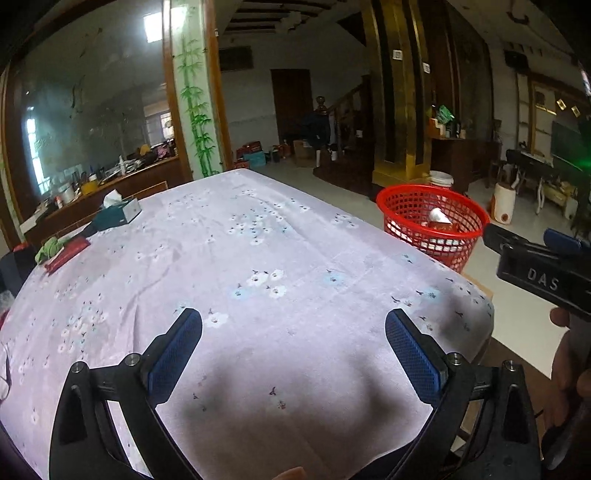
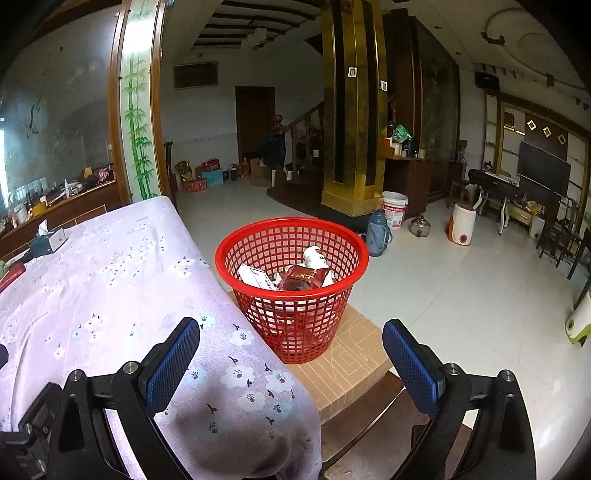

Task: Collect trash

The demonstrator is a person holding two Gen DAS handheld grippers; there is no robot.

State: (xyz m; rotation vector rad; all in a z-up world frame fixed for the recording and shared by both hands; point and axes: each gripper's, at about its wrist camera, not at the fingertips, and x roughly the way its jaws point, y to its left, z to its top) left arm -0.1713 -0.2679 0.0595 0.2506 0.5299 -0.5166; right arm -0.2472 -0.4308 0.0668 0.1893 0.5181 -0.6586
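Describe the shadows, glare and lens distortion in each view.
Left wrist view: a dark soft shadow lies on the tablecloth between the open left gripper fingers; the window is blown out white; the table edges bow. Right wrist view: light is even, a shadow falls on the cloth near the right gripper; the red basket is sharp; the pillar curves, corners go black.

Your left gripper [image 1: 293,325] was held with its two blue-padded fingers [image 1: 175,350] spread wide apart and nothing between them, pointing forward and slightly down. Your right gripper [image 2: 291,332] was likewise spread wide and empty, its fingers [image 2: 410,363] level with each other. In the left wrist view, your right gripper showed at the right edge, your hand [image 1: 570,365] wrapped around its handle.
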